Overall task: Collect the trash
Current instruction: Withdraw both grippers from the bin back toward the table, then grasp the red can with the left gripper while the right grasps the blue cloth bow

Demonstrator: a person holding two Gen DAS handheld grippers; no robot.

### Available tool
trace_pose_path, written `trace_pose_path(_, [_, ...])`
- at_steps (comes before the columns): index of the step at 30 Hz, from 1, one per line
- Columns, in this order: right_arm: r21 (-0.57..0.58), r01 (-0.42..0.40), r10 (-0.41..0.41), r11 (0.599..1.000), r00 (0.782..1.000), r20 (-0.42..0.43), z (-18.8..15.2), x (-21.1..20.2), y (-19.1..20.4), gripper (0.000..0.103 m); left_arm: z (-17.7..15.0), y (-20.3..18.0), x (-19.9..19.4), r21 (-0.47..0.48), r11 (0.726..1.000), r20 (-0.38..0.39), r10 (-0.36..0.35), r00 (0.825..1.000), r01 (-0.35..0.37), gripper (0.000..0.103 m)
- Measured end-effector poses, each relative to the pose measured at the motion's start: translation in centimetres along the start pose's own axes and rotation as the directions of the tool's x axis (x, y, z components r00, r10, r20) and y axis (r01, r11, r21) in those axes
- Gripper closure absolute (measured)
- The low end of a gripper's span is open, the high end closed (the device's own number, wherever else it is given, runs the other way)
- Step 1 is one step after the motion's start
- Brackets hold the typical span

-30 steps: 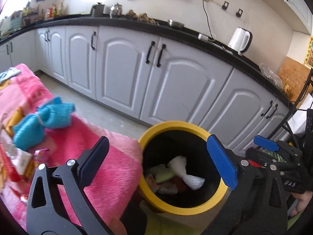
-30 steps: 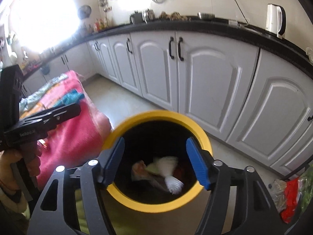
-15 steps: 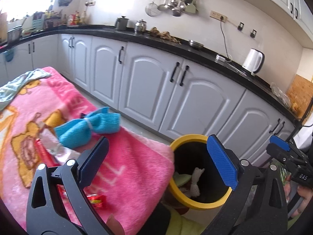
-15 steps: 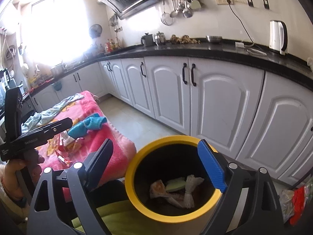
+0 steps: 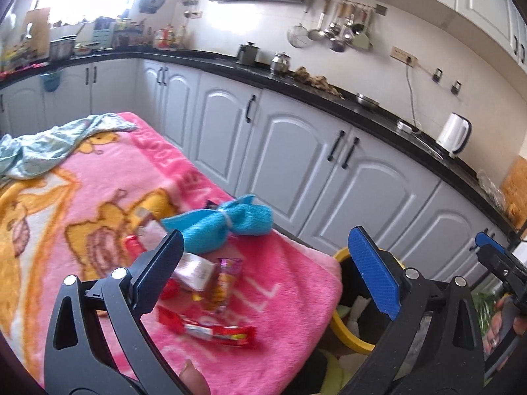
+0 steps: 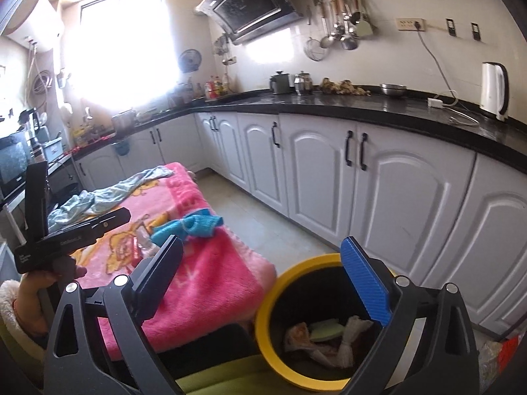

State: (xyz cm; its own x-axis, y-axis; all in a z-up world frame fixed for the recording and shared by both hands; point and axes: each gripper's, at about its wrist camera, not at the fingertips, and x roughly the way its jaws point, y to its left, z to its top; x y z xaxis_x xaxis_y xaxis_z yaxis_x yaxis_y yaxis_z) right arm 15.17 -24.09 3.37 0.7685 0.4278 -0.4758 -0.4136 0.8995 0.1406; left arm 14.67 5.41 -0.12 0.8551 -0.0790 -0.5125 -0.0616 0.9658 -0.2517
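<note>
A black bin with a yellow rim stands on the floor beside the pink blanket; it also shows in the left wrist view. Trash lies inside it, including a white net piece. On the blanket lie a red wrapper, a clear snack packet, a small bottle and a blue tied cloth. My left gripper is open and empty above the wrappers. My right gripper is open and empty above the bin's near edge.
White kitchen cabinets with a black countertop run along the far side, with a kettle on it. A pale green cloth lies at the blanket's far end. Bare floor lies between blanket and cabinets.
Both grippers have pulled up and away from the bin. The left one has swung left over the blanket, bringing the wrappers into view. Both stay open.
</note>
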Motion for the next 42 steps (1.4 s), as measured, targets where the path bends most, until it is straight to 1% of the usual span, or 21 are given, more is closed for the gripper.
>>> trace_pose_path(11, [-0.029,-0.079,0.078,0.996,0.996,-0.031,1.0,2.5,3.9,0.009,0.7,5.9,-1.7,-0.103,0.992,0.029,0.075,0.997,-0.072,0.011])
trace_pose_path(14, [-0.037,-0.102,0.101,0.994,0.994,-0.039,1.4,3.4,4.9,0.009,0.7,6.9,-2.1,-0.124,0.988,0.034,0.093,0.995,-0.088,0.011])
trace_pose_path(24, [-0.069,-0.166,0.161,0.984,0.984,-0.078,2.1,6.5,8.5,0.009,0.5,11.2,-2.5,-0.208,0.967,0.022,0.157,0.987,-0.149,0.011])
trace_pose_path(29, [-0.088,-0.183,0.174,0.979,0.979,-0.106,1.9,8.6,10.0,0.009,-0.2,13.2,-1.9,-0.254,0.952,-0.013,0.175,0.984,-0.173,0.011])
trace_pose_path(32, [-0.092,-0.178,0.166,0.98,0.978,-0.126,1.8,10.2,10.4,0.009,-0.9,14.1,-1.2,-0.277,0.943,-0.036,0.182,0.983,-0.185,0.011])
trace_pose_path(38, [-0.066,-0.145,0.133,0.987,0.976,-0.17,1.5,14.4,9.7,0.009,-2.5,15.7,0.9,-0.312,0.93,-0.114,0.167,0.979,-0.195,0.011])
trace_pose_path(39, [-0.059,-0.138,0.126,0.989,0.975,-0.181,1.4,15.4,9.5,0.009,-2.9,15.9,1.6,-0.323,0.927,-0.14,0.152,0.979,-0.19,0.011])
trace_pose_path(40, [-0.052,-0.131,0.119,0.99,0.974,-0.191,1.3,16.2,9.3,0.009,-3.1,16.0,2.0,-0.331,0.926,-0.152,0.138,0.979,-0.182,0.014])
trace_pose_path(41, [-0.048,-0.124,0.112,0.991,0.973,-0.2,1.2,16.9,9.1,0.009,-3.3,16.1,2.5,-0.335,0.925,-0.168,0.127,0.978,-0.178,0.02])
trace_pose_path(42, [-0.047,-0.115,0.103,0.992,0.973,-0.208,1.2,17.7,8.9,0.009,-3.6,16.0,3.3,-0.336,0.925,-0.195,0.117,0.974,-0.179,0.023])
